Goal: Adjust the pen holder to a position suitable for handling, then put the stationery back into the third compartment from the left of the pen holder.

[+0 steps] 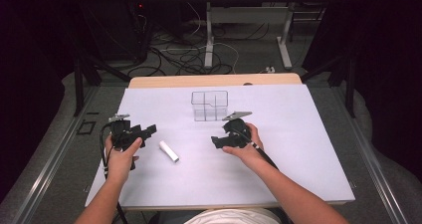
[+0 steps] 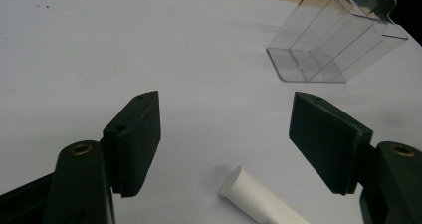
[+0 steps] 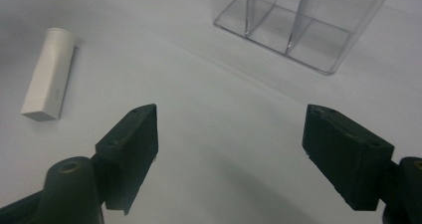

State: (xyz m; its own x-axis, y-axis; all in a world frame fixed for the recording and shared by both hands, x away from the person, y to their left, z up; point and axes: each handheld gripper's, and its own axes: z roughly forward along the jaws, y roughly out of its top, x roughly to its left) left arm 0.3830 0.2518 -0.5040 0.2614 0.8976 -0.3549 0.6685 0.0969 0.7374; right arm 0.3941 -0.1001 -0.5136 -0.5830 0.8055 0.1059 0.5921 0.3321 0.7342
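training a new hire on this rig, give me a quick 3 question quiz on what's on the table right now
1. True or false: the white tube lies flat on the table, outside the clear organizer.
2. Which gripper is nearer the tube?
A. left gripper
B. right gripper
C. both touch it
3. Fill in: the jaws of both grippers stand ____.

Key
1. True. In the right gripper view the tube lies on its side, apart from the organizer.
2. A. In the left gripper view the tube lies just ahead of the jaws, touching neither.
3. Open, with nothing between them.
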